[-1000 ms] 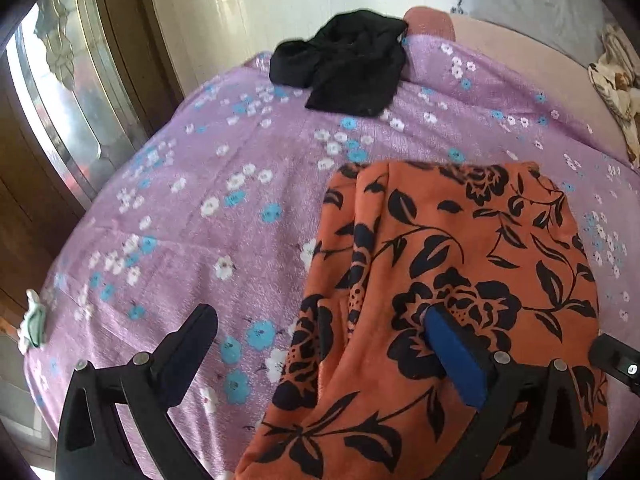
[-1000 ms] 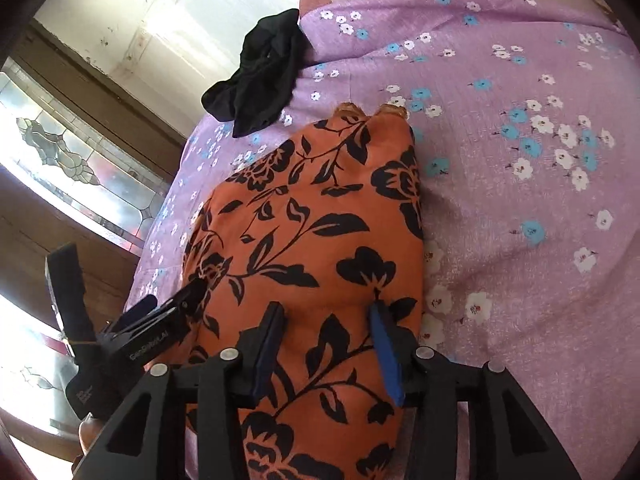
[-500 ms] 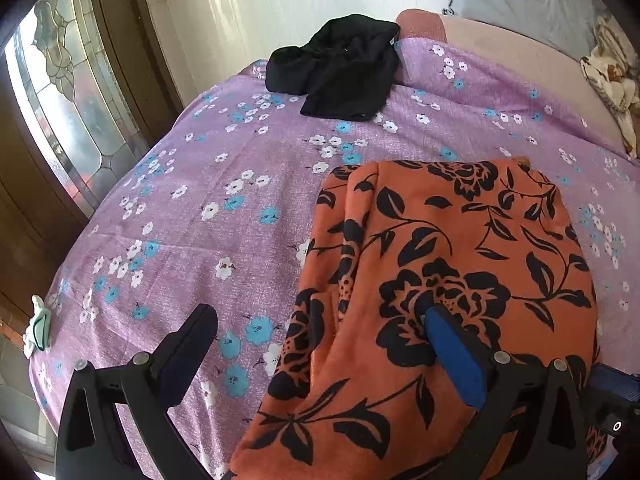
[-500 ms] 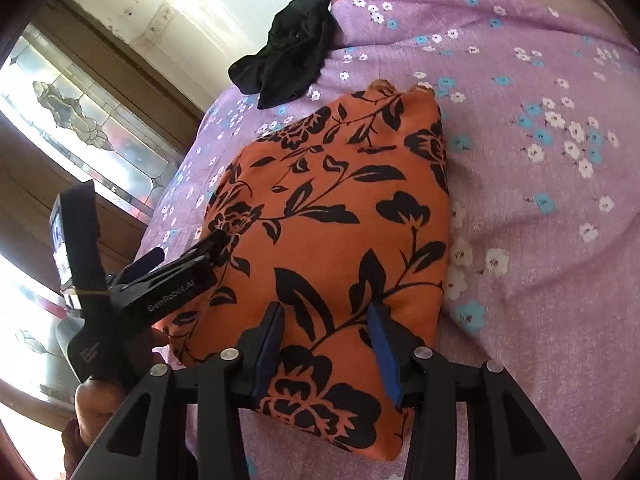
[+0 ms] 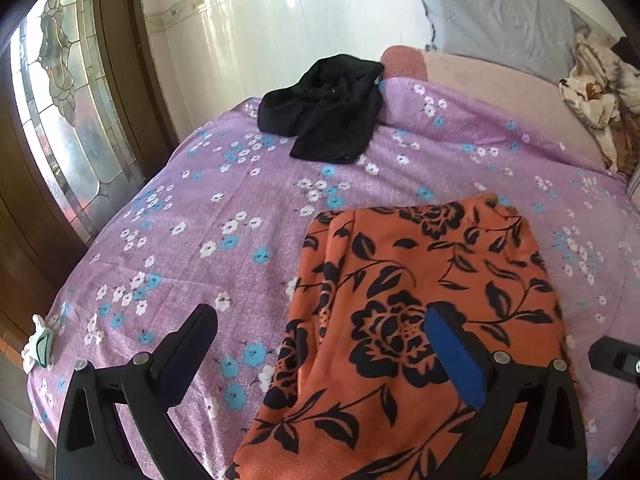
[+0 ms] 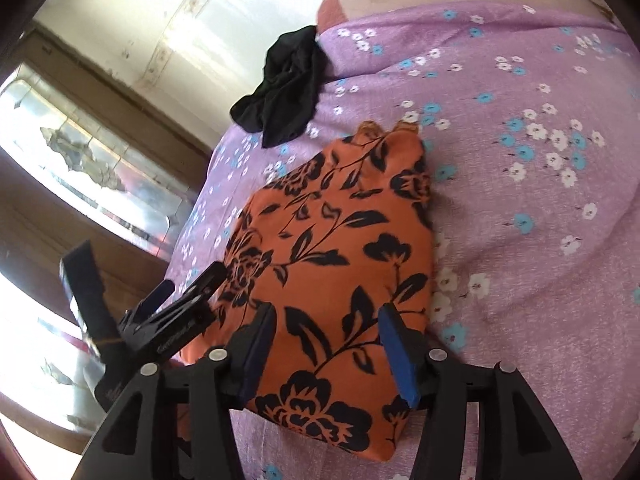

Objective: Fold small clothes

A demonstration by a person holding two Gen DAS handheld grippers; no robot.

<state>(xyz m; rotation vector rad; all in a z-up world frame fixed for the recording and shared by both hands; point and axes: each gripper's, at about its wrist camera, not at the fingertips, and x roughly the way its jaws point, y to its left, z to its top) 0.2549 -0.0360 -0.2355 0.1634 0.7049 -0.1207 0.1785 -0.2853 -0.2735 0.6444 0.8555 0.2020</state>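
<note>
An orange garment with black flowers [image 5: 420, 312] lies folded on the purple flowered bedsheet [image 5: 200, 220]; it also shows in the right wrist view [image 6: 336, 264]. My left gripper [image 5: 320, 344] is open wide above the garment's near left edge, holding nothing. My right gripper [image 6: 326, 344] is open over the garment's near end, holding nothing. The left gripper shows in the right wrist view [image 6: 172, 316] beside the garment's left edge. A crumpled black garment [image 5: 324, 116] lies at the far end of the bed, also in the right wrist view [image 6: 284, 88].
A wooden door with patterned glass [image 5: 60, 112] stands left of the bed. A white tiled wall [image 5: 280, 32] is behind it. Grey bedding [image 5: 500, 20] and a rumpled patterned cloth [image 5: 596, 92] lie at the far right. A small white-green object [image 5: 38, 344] sits at the bed's left edge.
Both grippers have drawn back and risen from the orange garment, so more of it and the bed shows. The right gripper's jaws have opened wider. The garment lies still.
</note>
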